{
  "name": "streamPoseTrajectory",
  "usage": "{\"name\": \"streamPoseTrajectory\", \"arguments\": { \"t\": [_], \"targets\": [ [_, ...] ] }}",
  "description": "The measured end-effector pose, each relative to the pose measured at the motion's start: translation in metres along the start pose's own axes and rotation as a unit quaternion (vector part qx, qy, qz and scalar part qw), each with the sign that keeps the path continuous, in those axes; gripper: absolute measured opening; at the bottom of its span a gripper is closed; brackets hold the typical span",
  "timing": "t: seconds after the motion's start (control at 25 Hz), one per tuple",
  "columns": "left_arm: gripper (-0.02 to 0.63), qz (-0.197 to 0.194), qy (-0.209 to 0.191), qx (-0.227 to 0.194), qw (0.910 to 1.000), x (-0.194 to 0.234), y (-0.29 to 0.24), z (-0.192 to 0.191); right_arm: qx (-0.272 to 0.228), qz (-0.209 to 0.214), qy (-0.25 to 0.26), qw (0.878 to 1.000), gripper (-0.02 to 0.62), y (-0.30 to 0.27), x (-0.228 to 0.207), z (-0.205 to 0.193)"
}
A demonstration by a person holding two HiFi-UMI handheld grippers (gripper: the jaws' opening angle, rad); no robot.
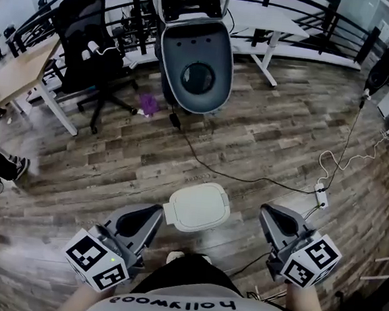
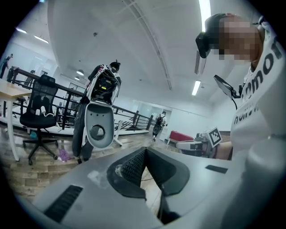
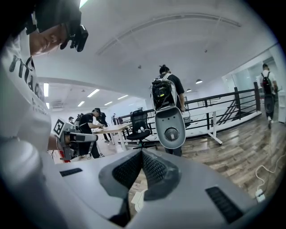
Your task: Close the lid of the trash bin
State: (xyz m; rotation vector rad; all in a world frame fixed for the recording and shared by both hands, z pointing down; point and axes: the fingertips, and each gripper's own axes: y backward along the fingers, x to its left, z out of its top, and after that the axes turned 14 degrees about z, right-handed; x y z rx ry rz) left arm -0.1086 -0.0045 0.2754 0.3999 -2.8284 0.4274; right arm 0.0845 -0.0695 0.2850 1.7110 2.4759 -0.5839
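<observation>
The small white trash bin [image 1: 197, 207] stands on the wooden floor just in front of the person's feet, its lid lying flat on top. My left gripper [image 1: 155, 214] hangs right beside the bin's left edge, close to it. My right gripper [image 1: 266, 212] is held a short way off to the bin's right, apart from it. In the left gripper view the left gripper [image 2: 144, 150] has its jaws meeting at the tip with nothing between them. The right gripper [image 3: 142, 152] is likewise shut and empty; a sliver of the white bin [image 3: 139, 201] shows below its jaws.
A grey-and-white robot [image 1: 195, 57] stands ahead, a black cable [image 1: 240, 178] running from it to a power strip [image 1: 322, 194] at the right. A black office chair [image 1: 90, 47] and a wooden desk [image 1: 19, 72] are at the left. A person with a backpack [image 1: 385, 63] stands far right.
</observation>
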Motion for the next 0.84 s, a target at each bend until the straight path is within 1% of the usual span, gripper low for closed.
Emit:
{"name": "streamPoseTrajectory", "arguments": {
  "t": [0.32,0.84],
  "targets": [
    [0.008,0.003,-0.003,0.001,1.0,-0.005,-0.005,0.003,0.007,-0.006,0.004,1.0,0.008,0.006,-0.008,0.002],
    [0.008,0.002,0.001,0.0,1.0,-0.007,-0.01,0.005,0.008,-0.003,0.003,1.0,0.008,0.007,-0.013,0.003]
  ]
}}
